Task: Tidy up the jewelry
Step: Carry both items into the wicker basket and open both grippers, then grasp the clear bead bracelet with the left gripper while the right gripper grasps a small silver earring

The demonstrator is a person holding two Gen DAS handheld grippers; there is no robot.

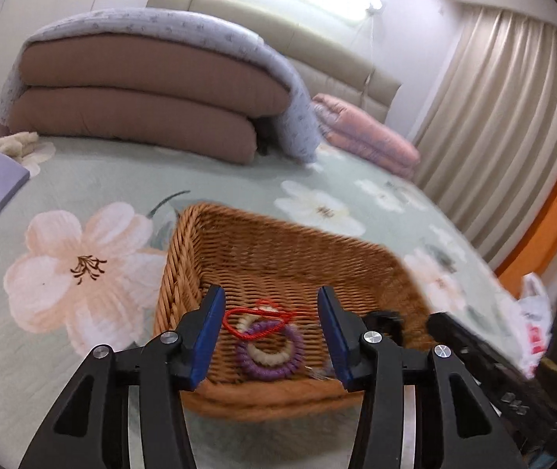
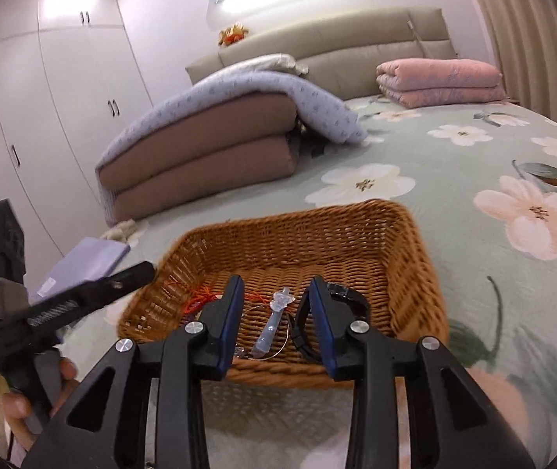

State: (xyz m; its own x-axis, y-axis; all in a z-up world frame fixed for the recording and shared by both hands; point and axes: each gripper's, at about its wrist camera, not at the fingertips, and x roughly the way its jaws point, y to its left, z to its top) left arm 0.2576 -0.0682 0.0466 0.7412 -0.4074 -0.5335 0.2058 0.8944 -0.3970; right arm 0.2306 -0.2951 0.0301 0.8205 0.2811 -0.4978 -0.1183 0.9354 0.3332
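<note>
Left wrist view is showing the left gripper (image 1: 270, 332) with its blue-padded jaws standing wide and gripping nothing, hovering over the near rim of the rectangular woven wicker basket (image 1: 239, 242). Directly ahead, between the jaws' line of sight, a purple coiled bracelet (image 1: 274, 367) is lying flat on the basket floor with a cream beaded ring (image 1: 266, 351) nested inside it and a thin red cord (image 1: 255, 316) looping across the top. That cluster is sitting toward the left half of the basket, so the left gripper looks nearer to it.

Right wrist view is showing the right gripper (image 2: 276, 308), jaws likewise spread and empty. A clear plastic pendant-like piece (image 2: 274, 324) is lying between them, its long axis running roughly away from the camera, with a fine wire loop (image 2: 278, 348) around it. A black watch-like band (image 2: 341, 297) is resting just right of it, partly hidden behind the right jaw.

Materials look slippery and small: smooth beads, springy coil, limp cord. The basket is resting on a soft, pale green floral bedspread (image 2: 493, 164), so it may shift under pressure.
</note>
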